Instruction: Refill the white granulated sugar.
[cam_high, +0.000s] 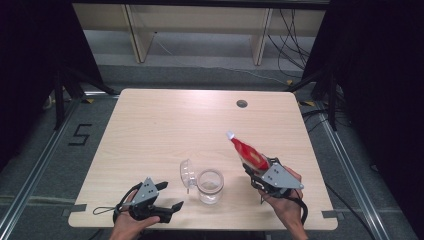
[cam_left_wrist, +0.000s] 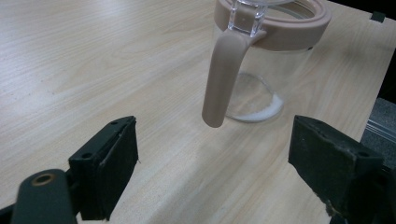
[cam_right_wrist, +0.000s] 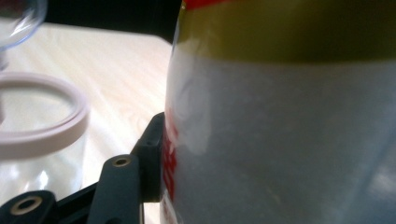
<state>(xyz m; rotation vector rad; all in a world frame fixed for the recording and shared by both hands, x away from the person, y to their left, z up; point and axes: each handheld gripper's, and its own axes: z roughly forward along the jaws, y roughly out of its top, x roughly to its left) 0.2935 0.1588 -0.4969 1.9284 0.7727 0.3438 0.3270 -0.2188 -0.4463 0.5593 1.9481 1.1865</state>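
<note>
Nearest the table's front edge, the left gripper (cam_high: 169, 196) sits low in the person's left hand (cam_high: 131, 223), its jaws spread wide with nothing between them. In the left gripper view those two black jaws frame bare wood, and just beyond them stands the clear jar (cam_left_wrist: 261, 70), upright, with a beige rim and a beige handle (cam_left_wrist: 223, 79) hanging down the side that faces the camera (a thin layer of white grains lies on the jar's bottom).

A touch farther in, the high view shows the jar (cam_high: 210, 186) near the front of the table (cam_high: 150, 125), between the two grippers, with its domed clear lid (cam_high: 187, 173) swung open and standing up on the jar's left.

Over on the right, the right gripper (cam_high: 256, 169) is held in the right hand (cam_high: 285, 202) and pinches a red-and-white bottle (cam_high: 246, 151) by its lower body. The bottle tilts away and leftward, its white cap at the far tip, off to the jar's right and apart from it. In the right gripper view the bottle (cam_right_wrist: 280, 130) looms right up against the lens, one black jaw pressed to its side, with the jar's rim (cam_right_wrist: 44, 135) at the left.

At the far edge, a small dark round grommet (cam_high: 242, 103) is set in the tabletop.
</note>
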